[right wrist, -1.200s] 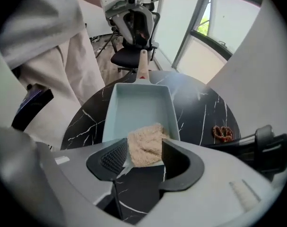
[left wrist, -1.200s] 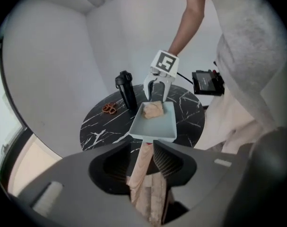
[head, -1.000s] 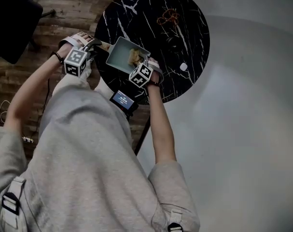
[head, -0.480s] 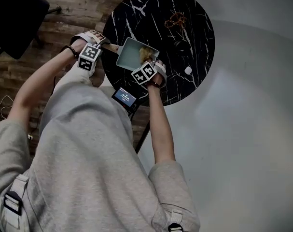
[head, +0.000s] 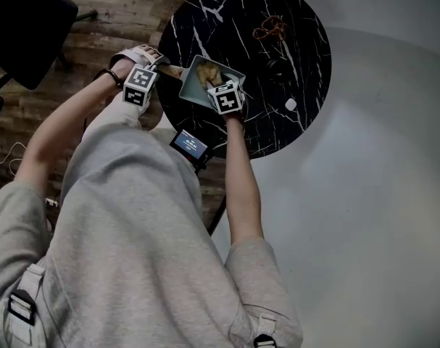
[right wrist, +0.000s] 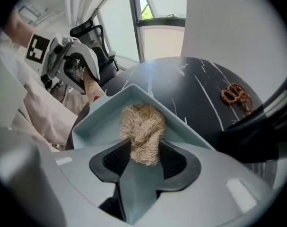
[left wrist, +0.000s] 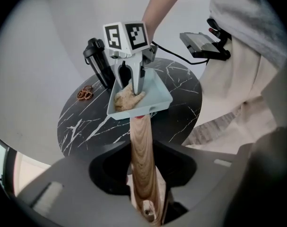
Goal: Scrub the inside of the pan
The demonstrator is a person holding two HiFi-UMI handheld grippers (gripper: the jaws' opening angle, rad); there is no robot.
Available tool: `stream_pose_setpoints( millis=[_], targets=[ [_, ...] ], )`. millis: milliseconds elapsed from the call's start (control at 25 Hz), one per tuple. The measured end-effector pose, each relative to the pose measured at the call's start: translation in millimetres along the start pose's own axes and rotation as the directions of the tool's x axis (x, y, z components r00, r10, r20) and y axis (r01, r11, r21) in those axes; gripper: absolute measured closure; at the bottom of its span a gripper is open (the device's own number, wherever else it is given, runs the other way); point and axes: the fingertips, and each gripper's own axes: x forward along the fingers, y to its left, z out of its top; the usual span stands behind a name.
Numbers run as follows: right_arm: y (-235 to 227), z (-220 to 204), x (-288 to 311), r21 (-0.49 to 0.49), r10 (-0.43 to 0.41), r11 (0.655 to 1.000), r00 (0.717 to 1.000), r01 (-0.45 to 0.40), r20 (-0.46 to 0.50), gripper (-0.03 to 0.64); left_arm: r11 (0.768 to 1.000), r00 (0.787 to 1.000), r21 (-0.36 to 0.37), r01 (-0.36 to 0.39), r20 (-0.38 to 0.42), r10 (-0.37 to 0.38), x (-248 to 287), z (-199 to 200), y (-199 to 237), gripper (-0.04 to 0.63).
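A pale blue square pan (head: 193,89) sits on the round black marble table (head: 292,20), its wooden handle (head: 170,70) pointing left. My left gripper (head: 162,69) is shut on that handle (left wrist: 142,160); its jaws have just been closing with the handle between them. A beige fibrous scrubber (head: 209,75) lies inside the pan (right wrist: 105,122). My right gripper (head: 215,83) points steeply down into the pan. It is shut on the scrubber (right wrist: 142,131), though its jaws have just been opening with the scrubber still between them.
On the table's far side are a black bottle (left wrist: 98,63), a brown knotted cord (head: 270,27) and a small white object (head: 291,105). A small screen on a stand (head: 189,145) sits at the table's near edge. A black chair (head: 24,35) stands to the left.
The right gripper has rolled and slid the scrubber from the pan's right corner toward its middle. The left gripper has sunk slightly with the handle.
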Motion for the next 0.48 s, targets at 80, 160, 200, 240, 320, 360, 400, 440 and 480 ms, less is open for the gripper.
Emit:
stream_pose_setpoints(
  millis=[80,160,200,240,320,360,400,440,480],
  targets=[
    [7,5,2,-0.002,0.039,0.999,0.999,-0.039,0.009,0.491,1.000,1.000,-0.007,0.000,-0.003,0.000,1,0,0,0.477],
    [6,8,-2,-0.047,-0.019,0.999,1.000,0.020,0.012,0.545,1.000,1.000,-0.020,-0.003,-0.006,0.003,0,-1,0,0.477],
    [-2,6,-10,-0.058,-0.092,0.994,0.996,0.092,0.012,0.548,1.000,1.000,-0.025,-0.005,-0.006,0.005,0,-1,0,0.477],
    [-13,2,-20,-0.050,-0.177,0.983,0.984,0.177,0.005,0.548,1.000,1.000,-0.027,-0.006,-0.006,0.006,0,0,0,0.477],
    [-37,-16,-39,-0.019,-0.313,0.950,0.949,0.312,-0.042,0.540,1.000,1.000,-0.028,-0.005,-0.011,0.005,1,1,0,0.477],
    [-45,-26,-44,-0.012,-0.344,0.939,0.937,0.344,-0.067,0.524,1.000,1.000,-0.029,-0.004,-0.014,0.004,1,0,1,0.476],
    [-50,-32,-48,-0.010,-0.359,0.933,0.930,0.360,-0.075,0.495,0.999,1.000,-0.032,-0.005,-0.016,0.004,1,-1,1,0.474],
    [-54,-34,-51,-0.011,-0.374,0.927,0.925,0.375,-0.067,0.466,0.999,1.000,-0.035,-0.006,-0.016,0.005,1,-1,1,0.472],
    [-56,-34,-56,-0.021,-0.396,0.918,0.917,0.395,-0.049,0.440,0.999,1.000,-0.037,-0.007,-0.016,0.006,1,-1,1,0.471]
  ],
)
